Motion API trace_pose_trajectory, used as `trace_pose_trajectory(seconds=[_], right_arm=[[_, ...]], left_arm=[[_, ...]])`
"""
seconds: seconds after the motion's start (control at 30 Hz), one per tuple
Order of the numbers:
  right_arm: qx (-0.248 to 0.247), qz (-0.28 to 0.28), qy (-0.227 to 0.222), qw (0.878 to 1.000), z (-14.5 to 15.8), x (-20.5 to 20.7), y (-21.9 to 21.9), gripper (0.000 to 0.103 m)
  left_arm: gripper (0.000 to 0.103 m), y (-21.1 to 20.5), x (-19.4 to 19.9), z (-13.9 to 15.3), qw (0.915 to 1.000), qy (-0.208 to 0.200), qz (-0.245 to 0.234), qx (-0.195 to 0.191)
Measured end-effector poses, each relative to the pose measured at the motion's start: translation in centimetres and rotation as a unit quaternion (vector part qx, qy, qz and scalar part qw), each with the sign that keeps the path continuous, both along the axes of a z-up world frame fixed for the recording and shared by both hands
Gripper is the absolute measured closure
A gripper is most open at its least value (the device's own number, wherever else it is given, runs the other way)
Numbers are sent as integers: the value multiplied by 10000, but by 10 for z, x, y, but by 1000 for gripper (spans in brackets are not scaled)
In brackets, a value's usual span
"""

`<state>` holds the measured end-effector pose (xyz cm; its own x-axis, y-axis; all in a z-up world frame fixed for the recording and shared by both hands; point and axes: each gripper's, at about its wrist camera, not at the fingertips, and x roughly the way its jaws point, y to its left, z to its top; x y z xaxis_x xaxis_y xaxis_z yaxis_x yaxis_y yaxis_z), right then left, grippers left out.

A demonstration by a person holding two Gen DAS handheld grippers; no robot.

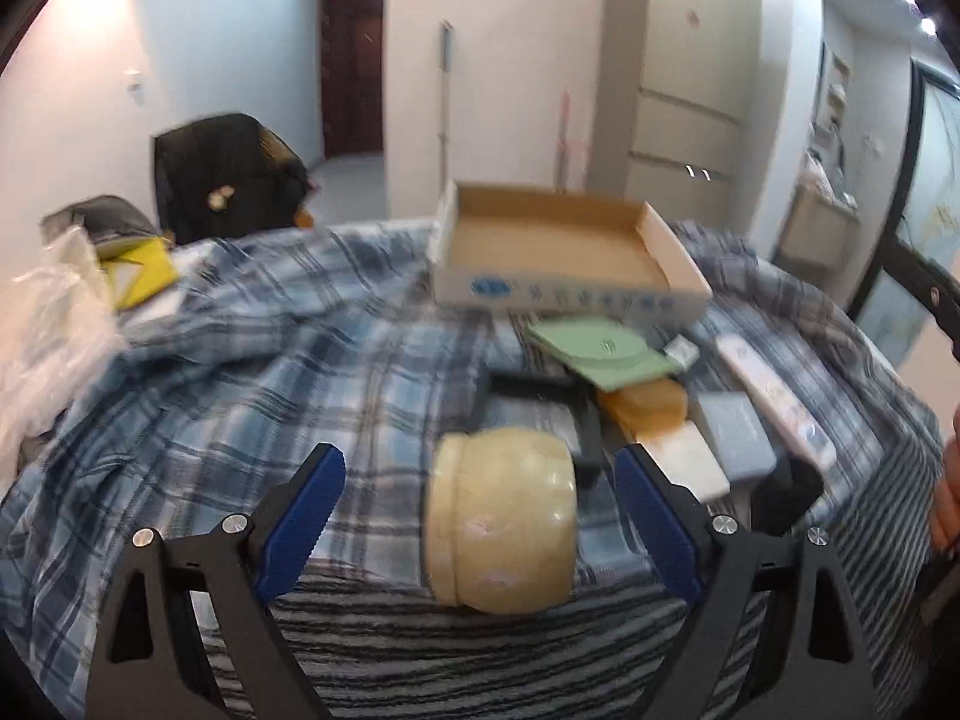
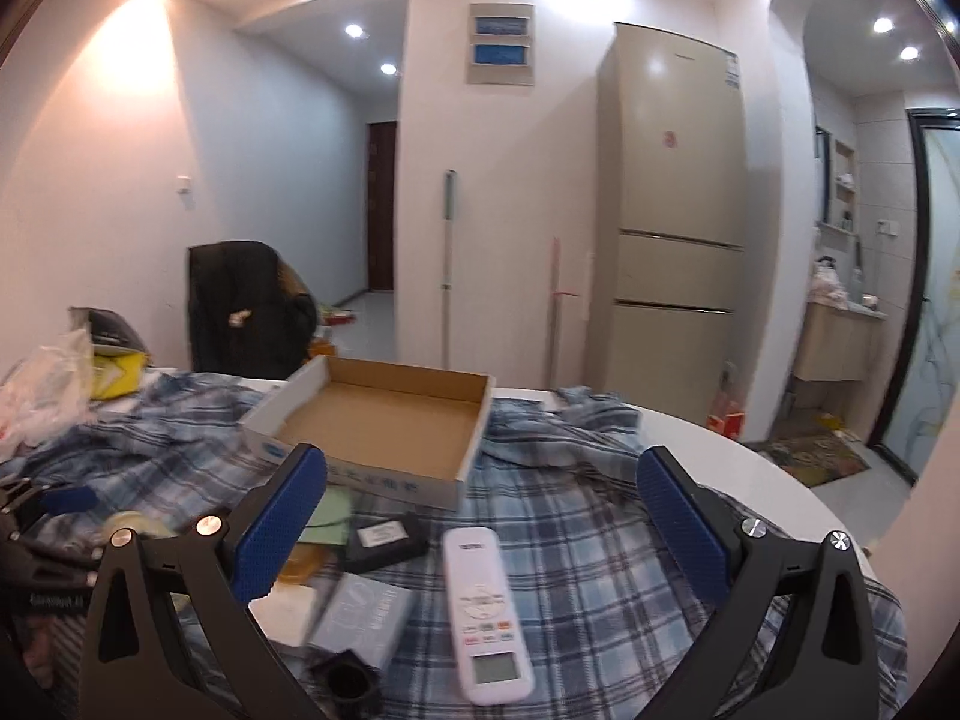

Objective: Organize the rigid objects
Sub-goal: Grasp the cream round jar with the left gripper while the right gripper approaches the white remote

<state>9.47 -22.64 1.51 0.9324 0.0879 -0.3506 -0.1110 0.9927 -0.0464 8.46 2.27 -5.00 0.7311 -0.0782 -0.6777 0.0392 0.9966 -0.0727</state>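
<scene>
- The cream round stone jar [image 1: 501,519] lies on its side on the cloth-covered worktop [image 1: 240,372], between the wide-open, empty left hand-held gripper [image 1: 480,513] fingers.
- It may roll away if one finger touches first.
- The right hand-held gripper [image 2: 483,531] is open and empty above the white remote control [image 2: 486,612].

Pale walls [image 2: 528,228] are lit by recessed ceiling spotlights [image 2: 354,30]. A tall beige refrigerator [image 2: 675,210] is set against the right side of the back wall, with a grey wall panel [image 2: 501,43] mounted high to its left. A corridor is seen on the left, closed at its far end by a dark wooden door [image 2: 381,207]. A black chair [image 2: 240,309] is placed behind the desk [image 2: 720,450], which is draped with a blue plaid cloth [image 2: 570,540]. A dark-framed glass door [image 2: 936,276] is visible at far right, and a patterned mat [image 2: 810,453] lies on the floor before it.
</scene>
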Motion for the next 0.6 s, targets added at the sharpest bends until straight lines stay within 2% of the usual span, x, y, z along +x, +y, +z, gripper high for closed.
trace_pose_trajectory(seconds=[0.03,0.1,0.17,0.23,0.3,0.47,0.6], right_arm=[[-56,-39,-6,10000,-1,0,0,0],[-129,-24,33,9999,-2,2,0,0],[-184,-11,63,9998,-4,3,1,0],[-265,35,101,9996,-5,5,2,0],[-304,60,138,9994,-6,6,1,0],[-163,105,286,9994,-8,12,-3,0],[-197,-64,296,9993,-12,17,-8,0]], left_arm=[[10,4,1,-2,9998,55,6,-176],[11,7,4,-5,9996,122,55,-266],[23,6,7,-8,9993,239,10,-295],[44,2,13,-16,9984,489,-99,-278],[52,-2,18,-24,9971,682,-188,-280],[53,1,20,-28,9957,767,-248,-459],[53,4,13,-20,9969,501,-241,-553]])
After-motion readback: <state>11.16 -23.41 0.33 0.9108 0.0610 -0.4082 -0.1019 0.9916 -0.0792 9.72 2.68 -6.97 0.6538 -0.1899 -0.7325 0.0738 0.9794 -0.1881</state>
